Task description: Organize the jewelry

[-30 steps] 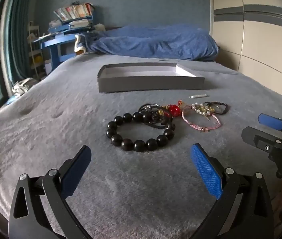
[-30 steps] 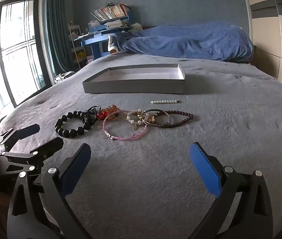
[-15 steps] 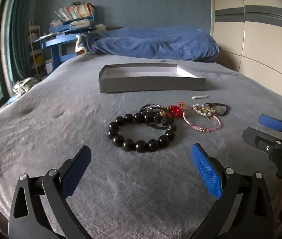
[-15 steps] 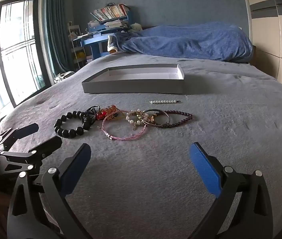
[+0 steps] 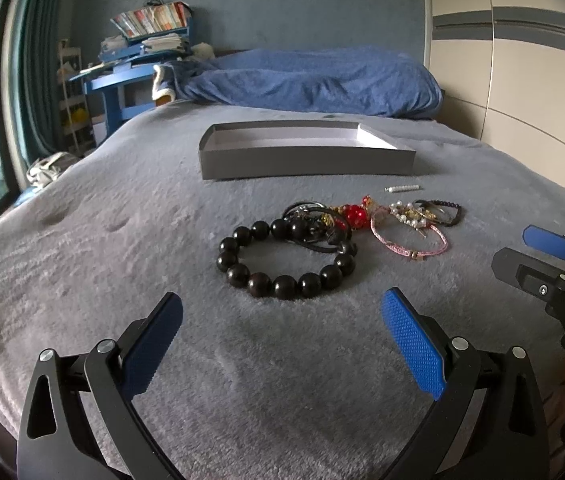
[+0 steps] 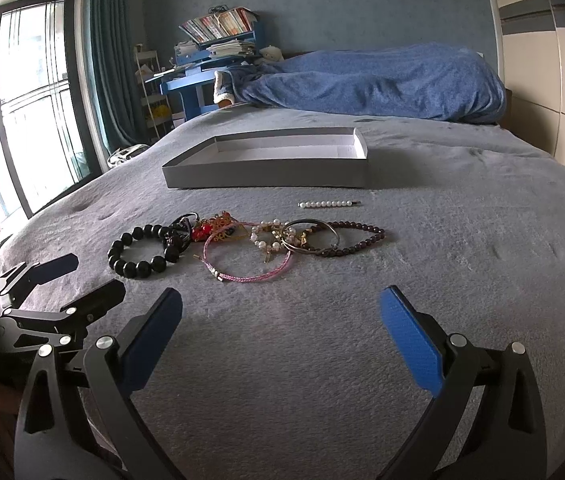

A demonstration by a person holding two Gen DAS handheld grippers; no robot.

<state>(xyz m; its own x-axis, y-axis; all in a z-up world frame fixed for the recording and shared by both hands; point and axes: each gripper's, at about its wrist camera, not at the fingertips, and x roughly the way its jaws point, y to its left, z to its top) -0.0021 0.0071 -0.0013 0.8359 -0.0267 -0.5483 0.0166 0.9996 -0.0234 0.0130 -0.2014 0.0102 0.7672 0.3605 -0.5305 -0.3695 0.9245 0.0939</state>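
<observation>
Nothing has been picked up yet, so this reads as the opening step: choosing a first piece and reaching for it. Farthest left in the row on the grey bed lies the black bead bracelet, and the left gripper hovers just short of it with its fingers spread wide and nothing between them; judging by that line-up, this bracelet is the likely first pick. Its far side is overlapped by a dark cord loop with a red bead charm beside it, so lifting it cleanly calls for pinching the near arc of beads, away from the tangle. Next along is the pink cord bracelet, then a cluster of pearl and gold pieces touching a silver bangle, and last the dark purple bead bracelet, whose near end is overlapped by the bangle. The right gripper hangs above bare blanket near these, fingers also wide apart and empty. A pearl hair clip lies apart, between the row and the shallow grey box, which sits open and empty farther up the bed, presumably the destination. The soft plush may let thin pieces sink. A rumpled blue duvet lies well beyond the box.
</observation>
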